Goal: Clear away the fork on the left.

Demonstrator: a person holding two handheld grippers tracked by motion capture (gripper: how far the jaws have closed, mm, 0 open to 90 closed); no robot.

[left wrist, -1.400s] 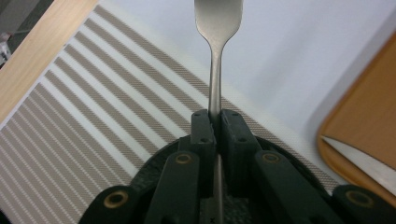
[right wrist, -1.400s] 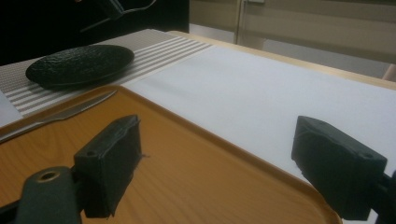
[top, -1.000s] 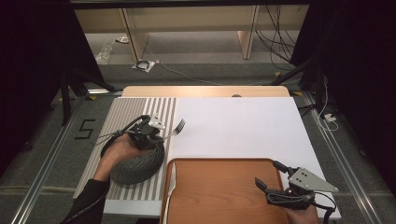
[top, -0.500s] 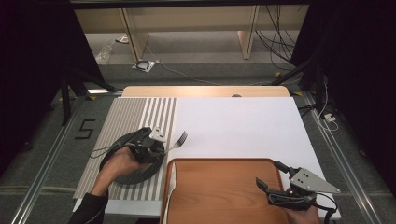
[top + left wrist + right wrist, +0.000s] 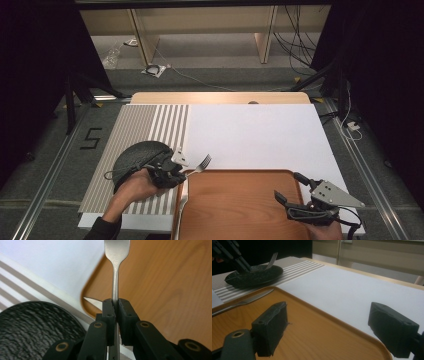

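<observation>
Fork [image 5: 116, 255]: metal, held by its handle between the clenched fingers [image 5: 109, 315] of the left gripper [image 5: 172, 170]; the tines are raised and pointed right and away, over the far left corner of the tray (seen in the high view). In the left gripper view the handle is pinched upright between the two black fingers, the head lying over the tray's wood-coloured surface.

Left gripper: carried by a hand [image 5: 132, 187] entering from the near left, positioned just right of the plate and at the tray's left edge.

Plate [image 5: 135, 157]: dark, round, textured, set on the striped part of the mat, near left of the worktop.

Knife [image 5: 242, 302]: metal, laid along the tray's left side, its blade tip pointed towards the far edge.

Tray [image 5: 240, 210]: wooden, rounded corners, placed at the near middle of the worktop, partly over the mat.

Mat [image 5: 250, 135]: white with a grey-striped left section, spread over the worktop [image 5: 220, 97].

Right gripper [image 5: 292, 197]: held over the tray's near right corner, fingers spread wide apart and grasping nothing (grey plate on top).
</observation>
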